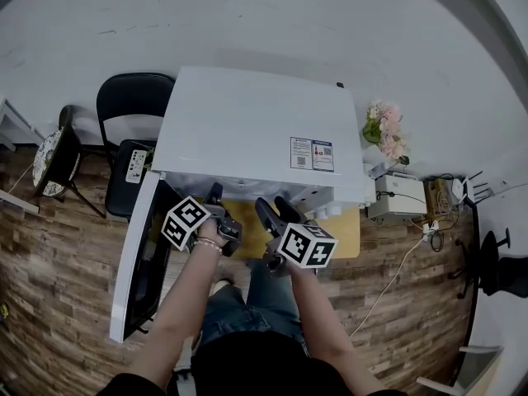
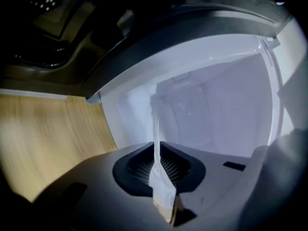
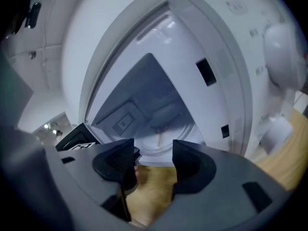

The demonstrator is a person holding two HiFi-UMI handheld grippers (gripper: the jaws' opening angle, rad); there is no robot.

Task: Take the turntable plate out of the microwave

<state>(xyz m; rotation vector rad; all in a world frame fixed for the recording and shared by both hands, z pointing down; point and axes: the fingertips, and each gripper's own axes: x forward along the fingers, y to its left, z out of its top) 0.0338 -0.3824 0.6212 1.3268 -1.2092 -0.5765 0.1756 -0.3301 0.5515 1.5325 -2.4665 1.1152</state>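
Note:
The white microwave stands on a wooden table with its door swung open to the left. In the left gripper view the glass turntable plate shows edge-on as a thin pale rim. My left gripper is shut on that rim at the mouth of the cavity. The right gripper view shows the plate lying low in the white cavity, with my right gripper open just outside it and nothing between its fingers. From the head view both grippers, left and right, are side by side at the opening.
A black chair stands left of the microwave, behind the open door. Pink flowers, a small white box and cables lie to the right. The wooden table juts out under the microwave's front, above a plank floor.

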